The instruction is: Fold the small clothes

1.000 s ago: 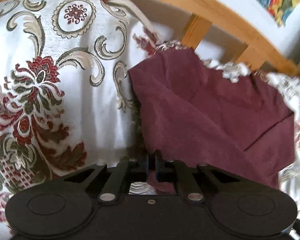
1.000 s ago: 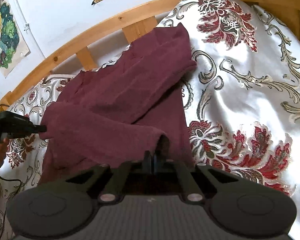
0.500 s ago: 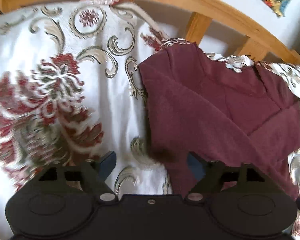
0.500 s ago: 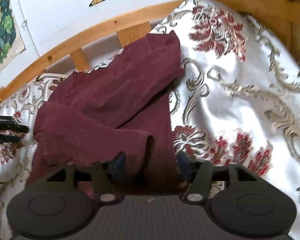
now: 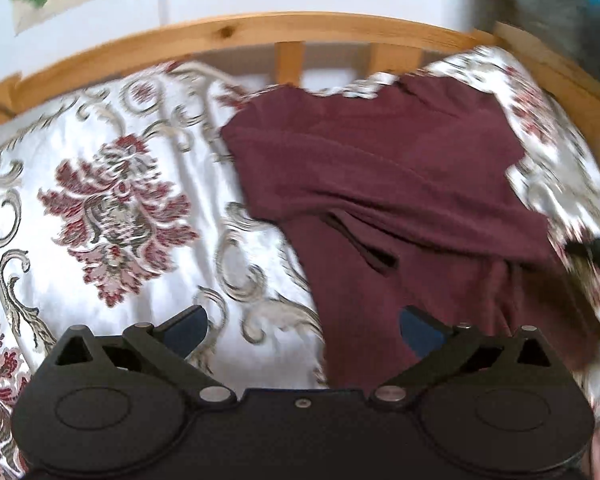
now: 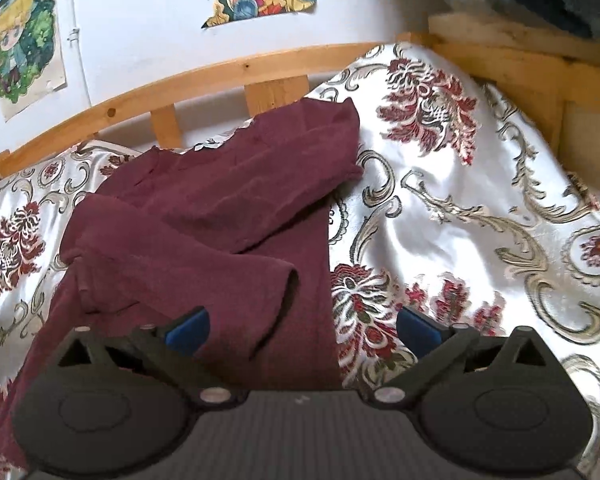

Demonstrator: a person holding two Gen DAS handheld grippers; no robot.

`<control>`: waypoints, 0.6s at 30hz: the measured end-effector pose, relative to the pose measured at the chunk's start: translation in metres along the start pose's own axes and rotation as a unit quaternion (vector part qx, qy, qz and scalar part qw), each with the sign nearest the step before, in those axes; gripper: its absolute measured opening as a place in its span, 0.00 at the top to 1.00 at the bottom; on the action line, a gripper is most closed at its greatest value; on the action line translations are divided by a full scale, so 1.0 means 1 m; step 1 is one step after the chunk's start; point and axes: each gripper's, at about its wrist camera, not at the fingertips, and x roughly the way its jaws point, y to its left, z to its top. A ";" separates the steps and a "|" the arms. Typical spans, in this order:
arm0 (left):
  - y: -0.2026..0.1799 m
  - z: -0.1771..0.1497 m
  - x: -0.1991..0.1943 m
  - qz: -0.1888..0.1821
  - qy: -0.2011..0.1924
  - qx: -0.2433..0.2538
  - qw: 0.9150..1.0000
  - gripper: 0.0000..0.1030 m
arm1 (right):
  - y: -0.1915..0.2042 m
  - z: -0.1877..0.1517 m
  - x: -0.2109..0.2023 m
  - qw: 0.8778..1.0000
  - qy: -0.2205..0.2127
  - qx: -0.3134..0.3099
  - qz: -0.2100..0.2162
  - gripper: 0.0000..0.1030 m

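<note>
Both claws just opened, empty above maroon garment [image 6: 204, 216]

Soft daylight, fairly bright, no hard shadows. Left wrist view motion-blurred, worst at right edge and top. Right wrist view sharper. Satin bedspread [image 6: 440, 216] shows sheen glare. Fisheye bends wooden rail [image 5: 260, 32]; dark vignette corners.
</note>
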 end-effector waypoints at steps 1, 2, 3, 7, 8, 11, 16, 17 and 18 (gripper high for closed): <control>-0.007 -0.008 -0.004 -0.006 -0.003 0.020 1.000 0.01 | 0.001 -0.002 -0.006 1.000 -0.004 -0.002 -0.003 0.00; -0.013 -0.013 -0.005 -0.012 -0.003 0.036 0.999 0.01 | 0.001 -0.003 -0.010 1.000 -0.008 -0.004 -0.004 0.00; -0.020 -0.021 -0.007 -0.019 -0.003 0.054 0.998 0.01 | 0.002 -0.005 -0.015 1.000 -0.012 -0.008 -0.003 0.00; -0.040 -0.046 -0.010 -0.038 -0.001 0.107 0.994 0.01 | 0.007 -0.008 -0.021 0.999 -0.022 -0.034 -0.002 0.00; -0.045 -0.050 -0.009 -0.047 0.005 0.112 0.993 0.01 | 0.009 -0.007 -0.018 0.999 -0.020 -0.039 0.003 0.00; -0.055 -0.057 -0.007 -0.078 0.012 0.138 0.987 0.01 | 0.019 0.006 -0.002 0.998 -0.016 -0.056 0.019 0.10; -0.068 -0.064 0.005 -0.099 0.031 0.163 0.981 0.01 | 0.053 0.039 0.047 0.994 -0.003 -0.069 0.087 0.31; -0.068 -0.064 0.008 -0.107 0.038 0.161 0.980 0.01 | 0.063 0.044 0.059 0.992 0.000 -0.081 0.095 0.37; -0.068 -0.065 0.010 -0.112 0.042 0.158 0.980 0.01 | 0.074 0.049 0.070 0.990 0.003 -0.095 0.102 0.40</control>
